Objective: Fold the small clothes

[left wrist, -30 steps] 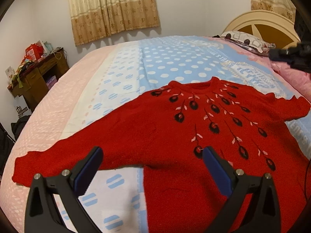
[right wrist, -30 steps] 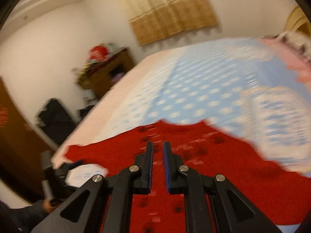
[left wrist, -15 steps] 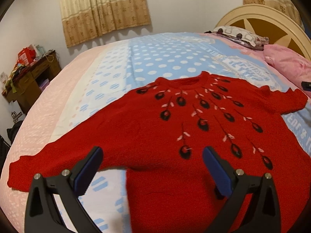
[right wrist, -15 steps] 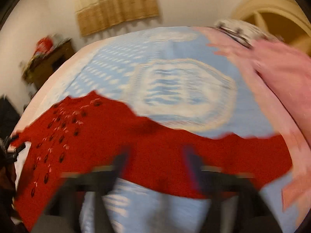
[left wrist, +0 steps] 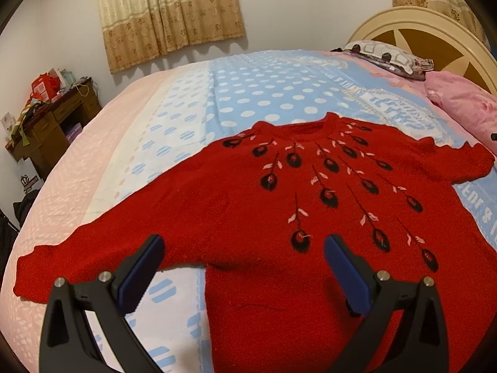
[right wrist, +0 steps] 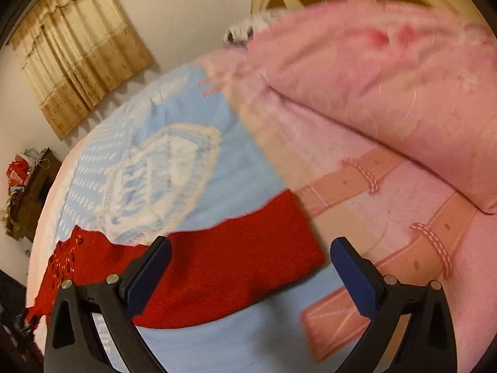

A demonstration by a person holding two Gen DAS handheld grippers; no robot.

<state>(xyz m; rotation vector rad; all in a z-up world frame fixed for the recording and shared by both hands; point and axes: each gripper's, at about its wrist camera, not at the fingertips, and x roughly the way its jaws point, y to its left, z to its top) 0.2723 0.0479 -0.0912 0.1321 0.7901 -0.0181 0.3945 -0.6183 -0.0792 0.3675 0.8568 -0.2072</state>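
Observation:
A red knitted sweater (left wrist: 279, 217) with black and pink bud patterns lies spread flat on the bed, both sleeves stretched out sideways. My left gripper (left wrist: 243, 255) hovers open above its lower left part, near the armpit, with nothing between the fingers. In the right wrist view the sweater's right sleeve (right wrist: 242, 264) lies across the sheet, its cuff end toward the pink side. My right gripper (right wrist: 250, 258) stands wide open just above that sleeve's cuff end, and nothing is pinched between its blue pads.
The bed sheet (left wrist: 248, 93) is blue with white dots and pink borders. A pink pillow (right wrist: 388, 93) lies close behind the sleeve end, with a cream headboard (left wrist: 435, 37) beyond. A cluttered wooden desk (left wrist: 52, 115) stands by the far wall, under beige curtains (left wrist: 170, 12).
My right gripper went from shut to wide open and swung from the sweater's body out to the right sleeve end. The left gripper stayed open with only a slight shift of view.

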